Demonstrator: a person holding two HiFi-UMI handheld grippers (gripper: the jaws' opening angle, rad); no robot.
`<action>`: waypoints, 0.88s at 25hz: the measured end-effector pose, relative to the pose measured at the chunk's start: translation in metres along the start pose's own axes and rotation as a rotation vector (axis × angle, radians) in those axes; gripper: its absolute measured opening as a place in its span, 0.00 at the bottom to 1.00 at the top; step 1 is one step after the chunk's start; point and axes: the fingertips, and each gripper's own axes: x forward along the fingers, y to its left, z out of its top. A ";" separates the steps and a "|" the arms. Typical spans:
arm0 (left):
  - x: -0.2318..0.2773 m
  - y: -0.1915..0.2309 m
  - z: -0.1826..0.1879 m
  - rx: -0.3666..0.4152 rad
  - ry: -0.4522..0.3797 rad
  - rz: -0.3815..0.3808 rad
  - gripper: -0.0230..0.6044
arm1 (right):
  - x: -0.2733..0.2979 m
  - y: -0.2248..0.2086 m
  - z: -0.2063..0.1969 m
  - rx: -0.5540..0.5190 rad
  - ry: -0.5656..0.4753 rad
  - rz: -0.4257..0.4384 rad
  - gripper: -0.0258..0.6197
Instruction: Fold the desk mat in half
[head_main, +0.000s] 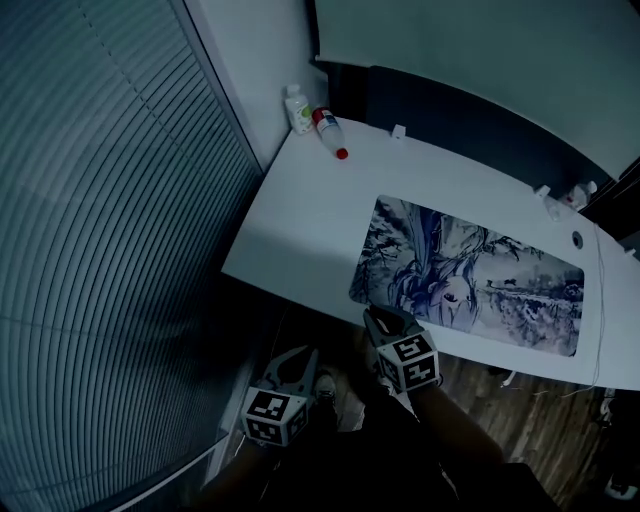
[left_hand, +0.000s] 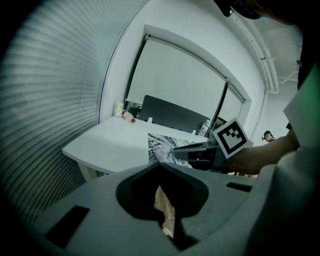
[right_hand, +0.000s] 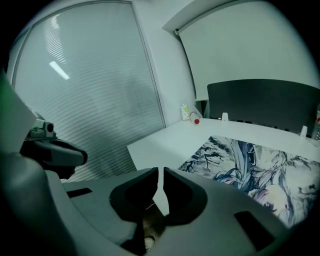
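The desk mat (head_main: 470, 275), printed with a blue and white drawing, lies flat and unfolded on the white desk (head_main: 300, 220). It also shows in the left gripper view (left_hand: 160, 146) and the right gripper view (right_hand: 250, 165). My right gripper (head_main: 378, 318) is shut with nothing in it (right_hand: 161, 170). It hovers at the desk's near edge, by the mat's near left corner. My left gripper (head_main: 305, 352) hangs lower and further left, off the desk. Its jaws meet at the tips (left_hand: 160, 164) and hold nothing.
A white bottle (head_main: 298, 108) and a lying bottle with a red cap (head_main: 330, 130) sit at the desk's far left corner. Window blinds (head_main: 100, 250) fill the left side. A dark panel (head_main: 450, 110) stands behind the desk. Wooden floor (head_main: 520, 410) lies below.
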 end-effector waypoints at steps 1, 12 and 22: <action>0.002 0.000 -0.001 -0.005 0.002 0.006 0.04 | 0.004 -0.002 -0.002 -0.006 0.009 0.001 0.08; 0.011 0.002 -0.004 -0.034 0.024 0.050 0.04 | 0.054 -0.018 -0.027 -0.123 0.179 0.012 0.24; 0.005 0.021 -0.007 -0.061 0.044 0.091 0.04 | 0.084 -0.025 -0.044 -0.220 0.269 -0.025 0.27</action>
